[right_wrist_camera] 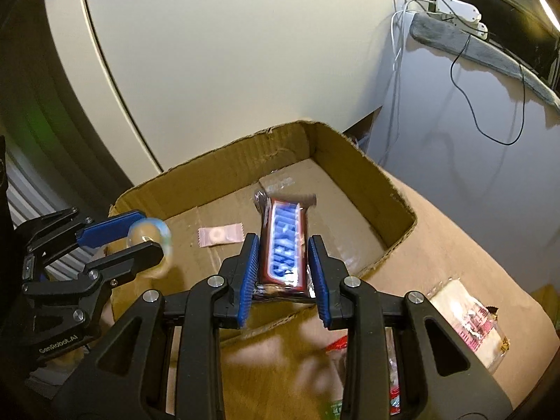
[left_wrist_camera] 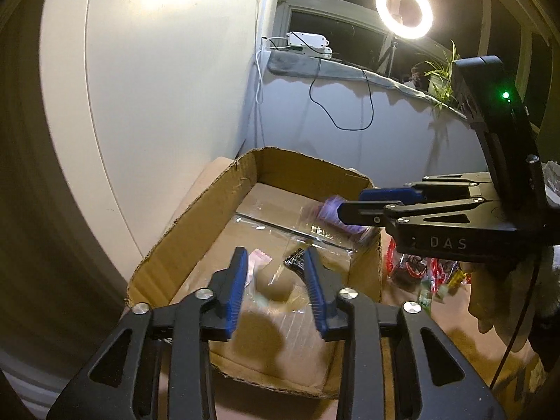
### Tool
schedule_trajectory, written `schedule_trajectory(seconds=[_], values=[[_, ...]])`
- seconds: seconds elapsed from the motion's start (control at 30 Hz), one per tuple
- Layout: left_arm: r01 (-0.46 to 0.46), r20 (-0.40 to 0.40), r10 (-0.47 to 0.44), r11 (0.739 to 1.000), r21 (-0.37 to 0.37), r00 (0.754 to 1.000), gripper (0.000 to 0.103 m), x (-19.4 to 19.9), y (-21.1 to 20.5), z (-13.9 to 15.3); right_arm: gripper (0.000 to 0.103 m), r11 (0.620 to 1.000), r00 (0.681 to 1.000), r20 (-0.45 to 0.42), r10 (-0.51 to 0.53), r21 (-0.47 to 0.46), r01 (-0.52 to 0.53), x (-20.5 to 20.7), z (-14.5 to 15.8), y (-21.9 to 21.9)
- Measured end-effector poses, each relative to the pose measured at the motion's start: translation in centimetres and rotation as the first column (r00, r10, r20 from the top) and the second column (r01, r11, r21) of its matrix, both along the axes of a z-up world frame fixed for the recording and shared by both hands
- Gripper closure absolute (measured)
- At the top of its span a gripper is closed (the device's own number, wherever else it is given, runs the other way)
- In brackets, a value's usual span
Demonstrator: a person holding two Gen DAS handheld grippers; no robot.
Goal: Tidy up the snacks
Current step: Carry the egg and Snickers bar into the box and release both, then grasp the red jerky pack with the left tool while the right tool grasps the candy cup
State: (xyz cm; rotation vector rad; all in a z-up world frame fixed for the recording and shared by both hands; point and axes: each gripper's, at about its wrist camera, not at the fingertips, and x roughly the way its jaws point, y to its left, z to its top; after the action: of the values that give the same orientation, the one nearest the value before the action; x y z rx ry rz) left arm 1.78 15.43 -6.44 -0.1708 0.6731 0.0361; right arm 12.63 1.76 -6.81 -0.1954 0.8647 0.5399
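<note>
An open cardboard box (left_wrist_camera: 196, 220) (right_wrist_camera: 367, 175) stands by the wall. My right gripper (right_wrist_camera: 282, 245) is shut on a brown Snickers bar (right_wrist_camera: 285, 241) and holds it over the box; in the left wrist view that gripper (left_wrist_camera: 346, 206) shows with the blurred bar (left_wrist_camera: 329, 211). My left gripper (left_wrist_camera: 274, 269) holds a round pastry in clear wrap (left_wrist_camera: 276, 287) over the box's near left part; the right wrist view shows its fingers (right_wrist_camera: 115, 231) closed on the pastry (right_wrist_camera: 150, 236). A small pink sachet (right_wrist_camera: 220, 236) (left_wrist_camera: 257, 259) lies on the box floor.
Outside the box on the brown surface lie red-wrapped snacks (left_wrist_camera: 416, 266) (right_wrist_camera: 392, 385) and a clear bag with a pale snack (right_wrist_camera: 469, 322). A dark packet (left_wrist_camera: 294, 260) lies inside the box. A ring light (left_wrist_camera: 403, 10) and a plant (left_wrist_camera: 441, 73) stand on the sill.
</note>
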Motion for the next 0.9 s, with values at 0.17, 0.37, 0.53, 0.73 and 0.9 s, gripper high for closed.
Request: schedule_trajectory(seconds=[0.17, 0.37, 0.53, 0.73, 0.9], values=[[-0.012, 0.007, 0.012, 1.0, 0.006, 1.0, 0.064, -0.3, 0.1, 0.1, 0.032, 1.0, 0.998, 0.054, -0.024, 0.013, 0.023, -0.6, 1.3, -0.8], [-0.009, 0.017, 0.009, 1.0, 0.016, 1.0, 0.064, -0.9, -0.5, 0.7, 0.028, 0.999, 0.996, 0.078, -0.045, 0.026, 0.043, -1.9, 2.4, -2.1], [0.012, 0.038, -0.013, 1.0, 0.015, 0.999, 0.064, -1.5, -1.4, 1.3, 0.028, 0.998, 0.994, 0.096, -0.059, -0.019, 0.061, -3.6, 2.6, -3.5], [0.042, 0.047, -0.042, 0.999, 0.016, 0.998, 0.064, -2.0, -3.3, 1.7, 0.028, 0.99, 0.985, 0.11, -0.134, -0.028, 0.138, -6.4, 2.7, -8.1], [0.1, 0.04, -0.101, 0.995, 0.016, 0.994, 0.064, -2.0, -6.1, 1.5, 0.028, 0.968, 0.962, 0.129, -0.24, -0.037, 0.247, -9.0, 2.4, -13.3]])
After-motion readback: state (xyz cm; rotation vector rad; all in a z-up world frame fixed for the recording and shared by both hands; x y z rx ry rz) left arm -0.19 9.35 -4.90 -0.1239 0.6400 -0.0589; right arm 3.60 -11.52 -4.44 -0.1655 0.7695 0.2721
